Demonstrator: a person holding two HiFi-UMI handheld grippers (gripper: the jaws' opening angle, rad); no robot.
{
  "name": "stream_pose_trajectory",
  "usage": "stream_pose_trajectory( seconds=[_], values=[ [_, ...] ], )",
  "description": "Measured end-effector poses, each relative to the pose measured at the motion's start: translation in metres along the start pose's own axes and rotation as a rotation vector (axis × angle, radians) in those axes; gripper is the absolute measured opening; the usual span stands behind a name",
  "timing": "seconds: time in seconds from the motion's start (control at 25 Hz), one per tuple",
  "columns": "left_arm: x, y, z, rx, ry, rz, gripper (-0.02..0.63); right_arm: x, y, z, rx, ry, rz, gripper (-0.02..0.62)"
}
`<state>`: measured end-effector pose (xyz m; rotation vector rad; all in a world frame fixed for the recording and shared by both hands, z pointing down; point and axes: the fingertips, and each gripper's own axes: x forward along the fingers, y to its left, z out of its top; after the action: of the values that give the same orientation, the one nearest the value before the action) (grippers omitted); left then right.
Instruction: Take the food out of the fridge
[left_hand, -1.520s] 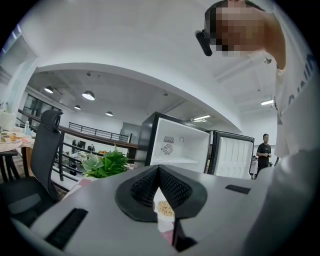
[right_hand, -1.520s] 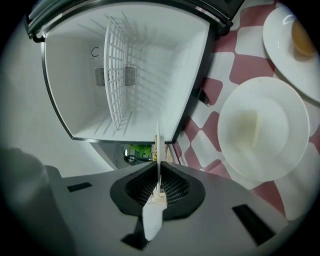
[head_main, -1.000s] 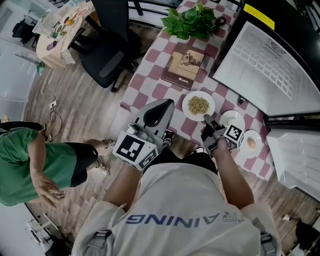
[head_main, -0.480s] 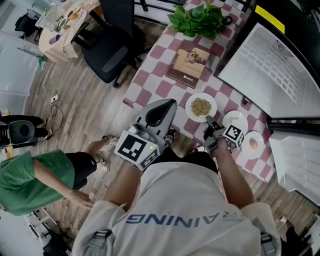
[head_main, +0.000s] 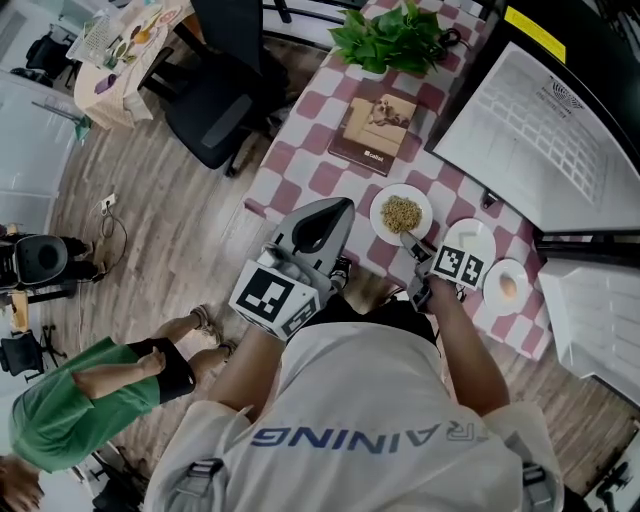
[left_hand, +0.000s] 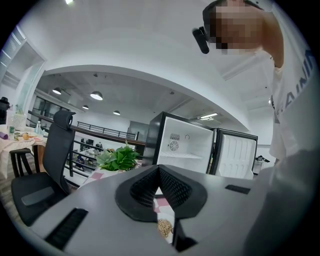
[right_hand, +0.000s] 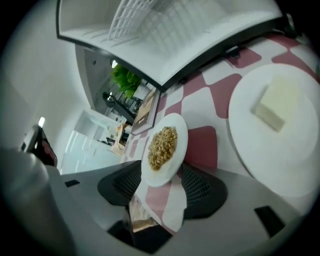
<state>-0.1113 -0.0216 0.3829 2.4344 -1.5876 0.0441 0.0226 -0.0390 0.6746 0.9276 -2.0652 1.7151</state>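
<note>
A white plate of noodles (head_main: 401, 213) (right_hand: 164, 148) rests on the checkered table (head_main: 318, 140), in front of the open fridge (head_main: 530, 120). My right gripper (head_main: 412, 242) (right_hand: 161, 182) points down at this plate. Its jaws are opening, with the plate's near rim between them and the pads not pressing on it. To the right lie a plate with a pale block (right_hand: 275, 107) (head_main: 472, 236) and a plate with an egg-like item (head_main: 507, 287). My left gripper (head_main: 322, 218) (left_hand: 159, 172) hangs level over the table's near edge, shut and holding nothing.
A book (head_main: 372, 128) and a leafy plant (head_main: 392, 40) sit farther along the table. The fridge door (head_main: 590, 320) stands open at the right. A black office chair (head_main: 225, 100) is left of the table. A person in green (head_main: 80, 415) is at the lower left.
My right gripper has rolled, so its marker cube now faces up, and it has sunk slightly by the noodle plate. The person in green has moved toward the lower left.
</note>
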Motion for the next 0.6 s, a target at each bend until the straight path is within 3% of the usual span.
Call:
stream_pose_trajectory(
  seconds=[0.2, 0.36, 0.48, 0.52, 0.6],
  values=[
    [0.005, -0.002, 0.002, -0.001, -0.002, -0.019, 0.005, 0.001, -0.007, -0.016, -0.226, 0.108, -0.106, 0.255],
    [0.013, -0.007, 0.006, 0.012, 0.003, -0.052, 0.005, -0.007, -0.015, -0.017, -0.237, 0.112, -0.147, 0.253],
    [0.023, -0.014, 0.009, 0.022, 0.008, -0.095, 0.005, -0.023, -0.013, -0.007, -0.208, 0.057, -0.145, 0.245],
    [0.027, -0.017, 0.011, 0.025, 0.009, -0.112, 0.005, -0.03, -0.01, 0.0, -0.197, 0.021, -0.138, 0.215],
    [0.036, -0.024, 0.015, 0.035, 0.008, -0.151, 0.005, -0.048, -0.004, 0.018, -0.183, -0.073, -0.134, 0.091]
  ],
)
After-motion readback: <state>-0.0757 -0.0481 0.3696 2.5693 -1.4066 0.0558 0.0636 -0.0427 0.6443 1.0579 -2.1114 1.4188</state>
